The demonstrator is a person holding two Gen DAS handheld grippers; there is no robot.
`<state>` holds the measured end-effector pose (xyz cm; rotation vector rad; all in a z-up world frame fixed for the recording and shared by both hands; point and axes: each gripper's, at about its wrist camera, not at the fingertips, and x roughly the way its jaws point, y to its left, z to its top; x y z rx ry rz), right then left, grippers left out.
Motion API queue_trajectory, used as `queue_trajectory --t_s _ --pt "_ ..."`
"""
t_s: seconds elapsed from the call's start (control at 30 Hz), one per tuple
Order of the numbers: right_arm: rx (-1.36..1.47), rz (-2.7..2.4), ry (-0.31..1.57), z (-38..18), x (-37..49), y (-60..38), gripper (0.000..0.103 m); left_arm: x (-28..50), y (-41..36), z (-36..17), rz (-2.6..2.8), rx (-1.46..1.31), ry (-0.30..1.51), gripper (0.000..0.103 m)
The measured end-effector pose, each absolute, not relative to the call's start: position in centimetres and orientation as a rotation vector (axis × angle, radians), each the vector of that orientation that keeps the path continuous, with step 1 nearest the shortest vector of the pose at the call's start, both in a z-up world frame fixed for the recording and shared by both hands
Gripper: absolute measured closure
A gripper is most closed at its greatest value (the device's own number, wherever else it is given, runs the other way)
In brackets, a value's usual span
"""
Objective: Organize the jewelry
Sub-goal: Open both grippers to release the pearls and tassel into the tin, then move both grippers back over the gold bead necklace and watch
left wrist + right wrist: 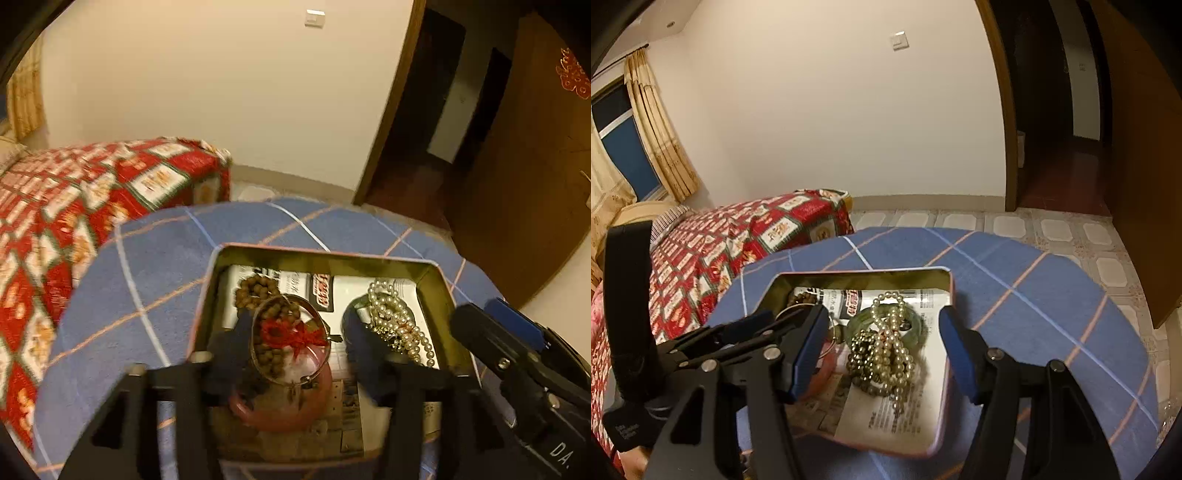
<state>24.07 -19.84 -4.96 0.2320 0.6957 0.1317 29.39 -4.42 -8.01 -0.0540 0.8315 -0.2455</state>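
An open tin box [325, 255] lined with newspaper stands on a blue plaid cloth [155, 280]. Inside it lie brown wooden beads [256, 291], a silver bangle [284, 339] around more beads and a red knot, a pink bangle [280, 417] and a pearl necklace [395, 317]. My left gripper [297, 336] is open, its fingers either side of the silver bangle. My right gripper [882, 350] is open above the pearl necklace [890, 347], which lies over a green bangle [918, 325] and dark beads [860, 349]. The pads touch nothing.
The box [864, 275] sits near the middle of the round clothed table [1052, 295]. A bed with a red patterned cover [738, 236] stands to the left. Tiled floor [1052, 229] and a dark doorway lie beyond, with a wooden door [1145, 184] at the right.
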Motion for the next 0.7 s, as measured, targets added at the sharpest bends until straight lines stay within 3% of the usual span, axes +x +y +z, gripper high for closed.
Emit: queue_trajectory --t_s 0.7 --pt "0.235 0.108 0.677 -3.1 14.8 -17.1 0.037 17.8 -2.1 -4.1 -0.166 0.038 0.73 0.032"
